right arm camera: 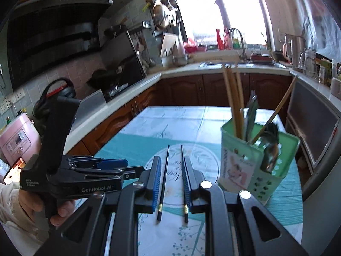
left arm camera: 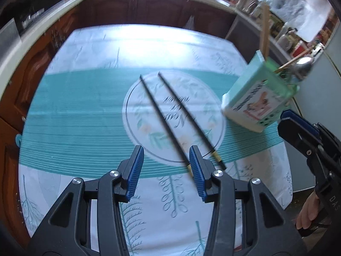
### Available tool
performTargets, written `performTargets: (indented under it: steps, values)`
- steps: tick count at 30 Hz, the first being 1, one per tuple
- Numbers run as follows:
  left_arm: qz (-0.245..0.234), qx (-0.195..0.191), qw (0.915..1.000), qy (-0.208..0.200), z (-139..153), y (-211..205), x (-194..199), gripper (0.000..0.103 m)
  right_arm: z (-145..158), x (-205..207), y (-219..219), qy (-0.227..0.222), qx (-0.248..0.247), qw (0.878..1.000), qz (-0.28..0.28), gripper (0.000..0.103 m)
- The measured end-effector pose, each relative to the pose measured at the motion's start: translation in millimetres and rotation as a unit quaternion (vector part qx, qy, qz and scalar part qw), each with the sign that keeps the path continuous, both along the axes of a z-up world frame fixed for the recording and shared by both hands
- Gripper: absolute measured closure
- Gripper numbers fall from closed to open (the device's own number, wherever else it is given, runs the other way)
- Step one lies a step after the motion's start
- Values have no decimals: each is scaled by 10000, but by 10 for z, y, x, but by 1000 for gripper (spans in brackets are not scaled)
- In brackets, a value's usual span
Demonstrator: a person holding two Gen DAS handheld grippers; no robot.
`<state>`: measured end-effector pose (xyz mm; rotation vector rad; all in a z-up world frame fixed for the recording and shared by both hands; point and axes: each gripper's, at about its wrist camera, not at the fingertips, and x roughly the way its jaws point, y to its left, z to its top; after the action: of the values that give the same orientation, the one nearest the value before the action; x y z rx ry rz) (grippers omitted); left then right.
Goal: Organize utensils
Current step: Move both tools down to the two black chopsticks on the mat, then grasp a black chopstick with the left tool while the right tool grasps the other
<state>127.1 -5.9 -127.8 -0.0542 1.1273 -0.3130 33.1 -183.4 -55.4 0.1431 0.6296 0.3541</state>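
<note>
Your left gripper (left arm camera: 166, 155) hangs over the near part of the table (left arm camera: 85, 111), jaws apart with nothing between them. Your right gripper (right arm camera: 171, 166) also has its jaws parted and gripping nothing; the two black chopsticks (right arm camera: 165, 170) show in the gap between its pads, lying flat on the cloth. The chopsticks rest side by side across the round print at the table's middle, gold-banded ends toward the near edge. Farther on, by the right edge, the green utensil holder (right arm camera: 255, 170) stands with wooden chopsticks (right arm camera: 233, 98) and metal spoons (right arm camera: 269, 149) inside.
</note>
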Motion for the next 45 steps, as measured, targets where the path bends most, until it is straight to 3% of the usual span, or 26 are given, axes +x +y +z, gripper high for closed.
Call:
performTargets:
  steps: [4, 8, 13, 18, 27, 31, 35, 38, 45]
  values:
    - [-117, 189, 9983, 539, -157, -14, 281, 62, -59, 201, 151, 400, -330, 9986, 138, 83]
    - [-87, 472, 9941, 977, -299, -80, 595, 62, -210, 565, 283, 1184, -483, 9912, 334, 83]
    - [213, 538, 9877, 1451, -410, -4, 884, 62, -568, 1126, 477, 2444, -755, 9659, 394, 83]
    - [431, 460, 9817, 1795, -533, 123, 999, 62, -859, 1469, 606, 3237, -929, 9408, 384, 83]
    - [612, 450, 9778, 1955, -647, 241, 1072, 62, -1160, 1858, 829, 3775, -1659, 9101, 409, 83]
    - [596, 472, 9778, 1954, -634, 211, 1101, 62, -1253, 1918, 882, 3869, -1812, 9031, 424, 83]
    - [562, 497, 9774, 1975, -610, 135, 1137, 62, -1273, 1958, 882, 3908, -1802, 9018, 392, 85]
    - [529, 533, 9772, 1985, -592, 71, 1158, 62, -1269, 1983, 843, 3877, -1947, 9002, 374, 97]
    - [439, 634, 9744, 2110, -636, -240, 1211, 62, -1279, 1817, 631, 3877, -1875, 9021, 283, 97]
